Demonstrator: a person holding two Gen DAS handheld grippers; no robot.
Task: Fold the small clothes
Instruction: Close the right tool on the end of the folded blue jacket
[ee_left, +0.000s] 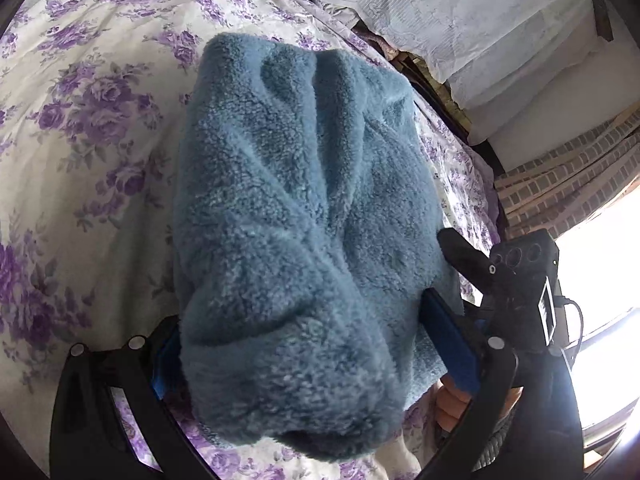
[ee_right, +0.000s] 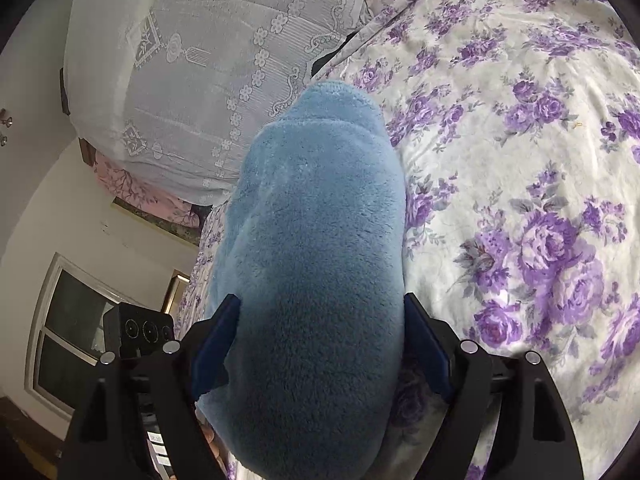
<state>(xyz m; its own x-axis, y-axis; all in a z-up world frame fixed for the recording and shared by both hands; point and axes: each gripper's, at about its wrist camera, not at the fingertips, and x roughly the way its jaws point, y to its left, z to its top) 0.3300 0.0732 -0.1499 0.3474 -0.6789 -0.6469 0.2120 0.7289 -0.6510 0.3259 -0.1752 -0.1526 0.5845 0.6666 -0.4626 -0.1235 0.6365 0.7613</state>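
Observation:
A blue fleece garment [ee_left: 304, 184] lies bunched lengthwise on the floral bedsheet [ee_left: 80, 120]. Its near end swells up between the blue pads [ee_left: 448, 344] of my left gripper [ee_left: 304, 312], which is shut on the thick bundle. In the right wrist view the same fleece [ee_right: 320, 220] fills the whole gap of my right gripper [ee_right: 320, 300]. Both pads [ee_right: 424, 340] press on its sides, the jaws held wide by the bulk. The right gripper's body [ee_left: 520, 280] shows at the fleece's right edge in the left wrist view. The left gripper's body [ee_right: 136, 332] shows in the right wrist view.
The purple-flowered sheet [ee_right: 520, 160] spreads wide beside the fleece. A white lace-covered pillow [ee_right: 180, 80] lies at the bed's head. A hand [ee_left: 452, 404] shows under the right gripper. A wall with a window [ee_right: 72, 320] stands past the bed's edge.

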